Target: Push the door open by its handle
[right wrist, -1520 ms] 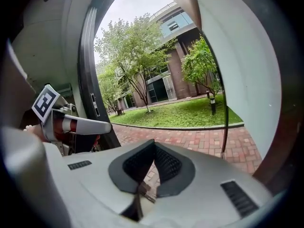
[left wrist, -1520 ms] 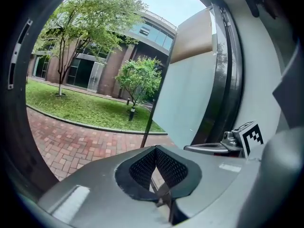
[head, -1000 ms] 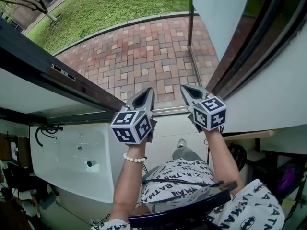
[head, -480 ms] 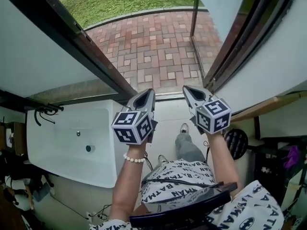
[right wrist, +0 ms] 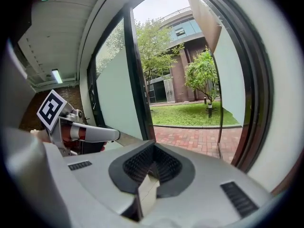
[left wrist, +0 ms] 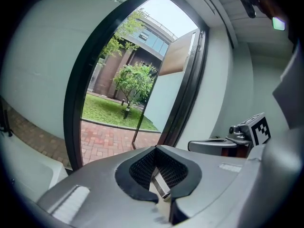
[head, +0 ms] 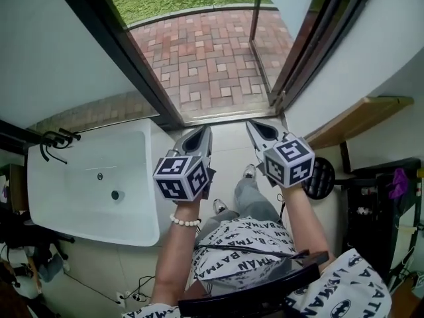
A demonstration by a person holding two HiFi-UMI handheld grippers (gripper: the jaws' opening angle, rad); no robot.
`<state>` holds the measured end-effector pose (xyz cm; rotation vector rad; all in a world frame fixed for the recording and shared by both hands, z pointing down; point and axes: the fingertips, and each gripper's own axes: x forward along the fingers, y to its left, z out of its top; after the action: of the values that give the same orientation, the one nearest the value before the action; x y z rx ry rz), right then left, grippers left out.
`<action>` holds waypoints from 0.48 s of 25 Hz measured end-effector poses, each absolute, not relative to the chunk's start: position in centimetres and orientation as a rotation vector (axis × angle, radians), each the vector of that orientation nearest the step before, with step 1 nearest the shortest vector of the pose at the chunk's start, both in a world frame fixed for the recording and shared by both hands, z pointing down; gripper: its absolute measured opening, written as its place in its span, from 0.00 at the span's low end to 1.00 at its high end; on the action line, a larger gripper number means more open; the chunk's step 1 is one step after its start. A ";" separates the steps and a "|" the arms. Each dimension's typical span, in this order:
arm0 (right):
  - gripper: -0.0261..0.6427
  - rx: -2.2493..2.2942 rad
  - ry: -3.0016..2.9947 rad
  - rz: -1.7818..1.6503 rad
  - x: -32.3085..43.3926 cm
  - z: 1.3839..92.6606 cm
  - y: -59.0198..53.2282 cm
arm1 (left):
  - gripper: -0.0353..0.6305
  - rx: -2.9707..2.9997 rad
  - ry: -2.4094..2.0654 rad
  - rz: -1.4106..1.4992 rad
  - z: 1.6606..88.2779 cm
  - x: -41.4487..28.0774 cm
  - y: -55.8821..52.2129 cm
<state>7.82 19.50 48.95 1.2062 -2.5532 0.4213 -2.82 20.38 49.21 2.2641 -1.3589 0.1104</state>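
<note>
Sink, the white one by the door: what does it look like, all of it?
The sink is white and shiny, a long rectangle with rounded corners. Nothing lies in it. Its bottom has a dark round drain and a smaller hole beyond that. What looks like a black tap curves over its far left corner. It sits left of the open doorway, the left gripper beside its right edge.

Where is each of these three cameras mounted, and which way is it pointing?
Head view: on the person's head, looking steeply down; shows left gripper, right gripper, forearms, legs, sink, brick paving.
Left gripper view: rides that gripper, looks along its jaws out the doorway; right gripper at right.
Right gripper view: likewise; left gripper at left.
Both gripper views share the small tree outside.
</note>
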 end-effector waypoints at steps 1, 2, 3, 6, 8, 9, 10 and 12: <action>0.04 1.210 -2.549 0.427 8.0 48.9 20.0 | 0.04 2.265 -1.355 0.110 49.3 -2.8 20.9; 0.04 1.216 -2.545 0.430 8.1 48.8 20.4 | 0.04 2.268 -1.352 0.110 49.2 -2.8 21.2; 0.04 1.224 -2.542 0.430 8.2 48.7 20.6 | 0.04 2.272 -1.351 0.108 49.0 -2.9 21.5; 0.04 1.240 -2.537 0.425 8.2 48.1 21.0 | 0.04 2.283 -1.348 0.096 48.4 -3.0 21.8; 0.04 1.246 -2.536 0.422 8.2 47.9 21.2 | 0.04 2.292 -1.344 0.092 48.0 -2.9 22.1; 0.04 1.249 -2.535 0.421 8.2 47.8 21.2 | 0.04 2.295 -1.343 0.089 47.9 -2.9 22.2; 0.04 1.252 -2.534 0.421 8.2 47.8 21.3 | 0.04 2.297 -1.343 0.086 47.7 -3.0 22.2; 0.04 1.255 -2.534 0.422 8.1 47.8 21.3 | 0.04 2.299 -1.345 0.084 47.6 -3.1 22.2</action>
<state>8.14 21.28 47.75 1.2550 -2.5336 0.4223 -3.09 22.24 47.64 2.2987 -1.3446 0.0841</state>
